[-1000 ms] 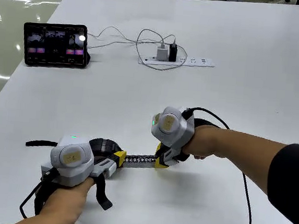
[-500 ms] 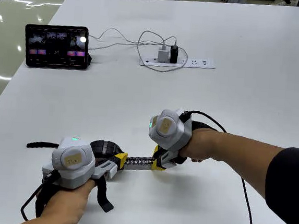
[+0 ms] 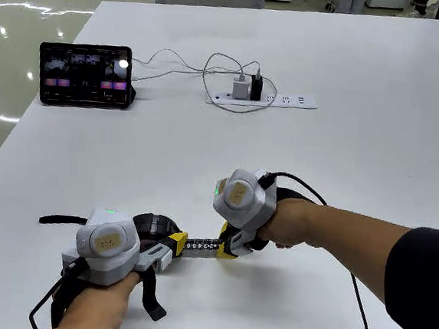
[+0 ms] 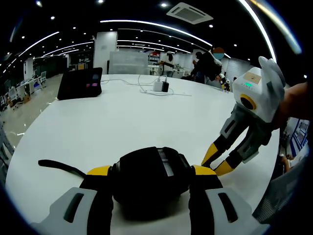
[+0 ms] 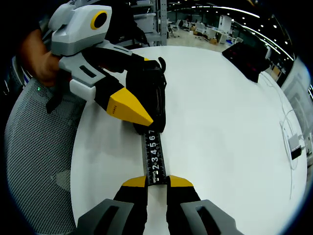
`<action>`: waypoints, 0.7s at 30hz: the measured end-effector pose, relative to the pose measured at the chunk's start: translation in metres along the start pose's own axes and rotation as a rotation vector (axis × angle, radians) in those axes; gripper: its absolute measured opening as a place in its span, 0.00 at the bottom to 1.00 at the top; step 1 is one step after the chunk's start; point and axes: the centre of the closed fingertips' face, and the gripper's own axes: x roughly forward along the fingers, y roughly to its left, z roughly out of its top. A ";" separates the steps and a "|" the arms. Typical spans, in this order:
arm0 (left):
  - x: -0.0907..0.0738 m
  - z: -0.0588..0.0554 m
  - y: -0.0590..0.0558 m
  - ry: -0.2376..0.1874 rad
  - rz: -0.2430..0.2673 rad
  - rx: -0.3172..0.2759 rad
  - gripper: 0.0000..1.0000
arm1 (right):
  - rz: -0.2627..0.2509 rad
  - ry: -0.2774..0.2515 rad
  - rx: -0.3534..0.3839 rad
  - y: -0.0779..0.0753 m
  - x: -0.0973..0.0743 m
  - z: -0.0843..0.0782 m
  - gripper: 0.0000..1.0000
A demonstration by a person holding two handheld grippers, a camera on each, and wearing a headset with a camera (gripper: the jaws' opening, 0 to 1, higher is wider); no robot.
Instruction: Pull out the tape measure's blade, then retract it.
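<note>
Pinching the free end of the blade [image 5: 154,159], the right gripper [image 5: 157,182] has its two yellow-tipped jaws closed on the metal strip, with the printed numbers running away from them toward the case [image 5: 149,93]. The left gripper [image 4: 152,171] has its jaws clenched on either side of that black case, which rests on the white table [image 3: 344,145].

Between the two grips only a short stretch of blade is out of the case, low single digits showing on it, taut and lying flat. The right gripper sits just to the right of the case in the head view, not well apart from it. A black strap [image 3: 57,219] trails left from the case.

Judging by that short length, the task is either early in the pull or near the end of the retraction; one moment does not say which. If it is the pull, nearly all the drawing out and the whole return are left. If it is the return, only the last bit of blade needs feeding in.

Well beyond the case stand a tablet [image 3: 85,74] and, further right, a power strip [image 3: 264,99].
</note>
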 end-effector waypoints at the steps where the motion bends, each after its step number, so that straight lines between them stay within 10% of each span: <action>1: 0.000 0.000 0.000 0.000 0.000 0.000 0.58 | -0.001 -0.003 -0.001 0.000 0.001 0.001 0.10; 21: 0.000 0.000 -0.001 0.000 -0.004 -0.002 0.58 | -0.009 -0.022 0.011 0.002 0.007 0.014 0.10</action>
